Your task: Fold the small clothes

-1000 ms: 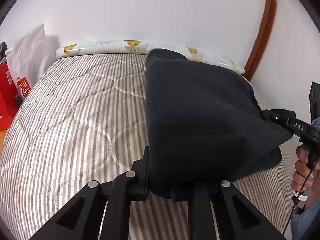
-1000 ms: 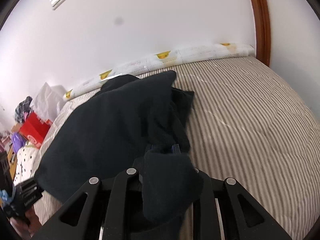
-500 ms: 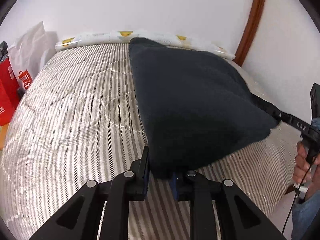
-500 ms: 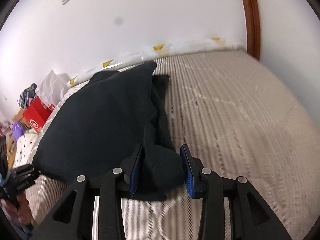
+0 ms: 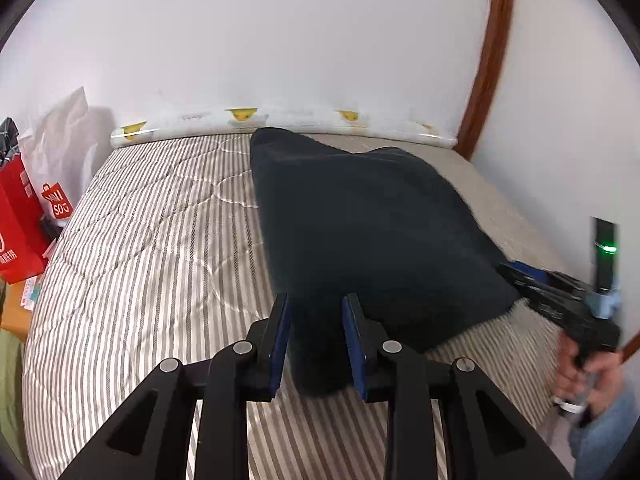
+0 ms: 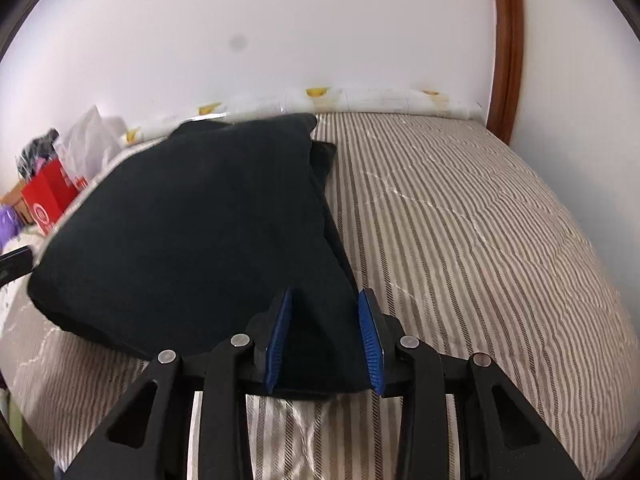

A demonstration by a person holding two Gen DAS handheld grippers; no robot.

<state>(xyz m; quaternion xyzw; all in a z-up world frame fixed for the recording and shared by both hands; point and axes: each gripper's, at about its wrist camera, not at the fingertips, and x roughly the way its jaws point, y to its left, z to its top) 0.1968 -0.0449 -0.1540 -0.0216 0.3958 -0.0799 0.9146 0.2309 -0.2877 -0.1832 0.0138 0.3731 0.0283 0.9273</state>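
A dark navy garment [image 5: 360,232] lies folded flat on the striped bed [image 5: 140,240]. Its near left corner sits between the blue pads of my left gripper [image 5: 316,300], whose jaws are opening and no longer press the cloth. In the right wrist view the same garment [image 6: 192,220] spreads to the left, and its near right corner lies between the pads of my right gripper [image 6: 324,294]. Those jaws stand apart and are closing slightly, without pinching the fabric. The right gripper [image 5: 552,292] also shows at the garment's right corner, held by a hand [image 5: 580,368].
A white roll with yellow prints [image 5: 280,120] runs along the wall at the bed's far edge. A red shopping bag [image 5: 20,216] and a white bag [image 5: 60,136] stand left of the bed. A brown wooden frame [image 5: 488,60] rises at the right corner.
The garment has come down from hanging between the grippers to lying flat on the bed. Both pairs of jaws, shut on its corners before, now stand apart.
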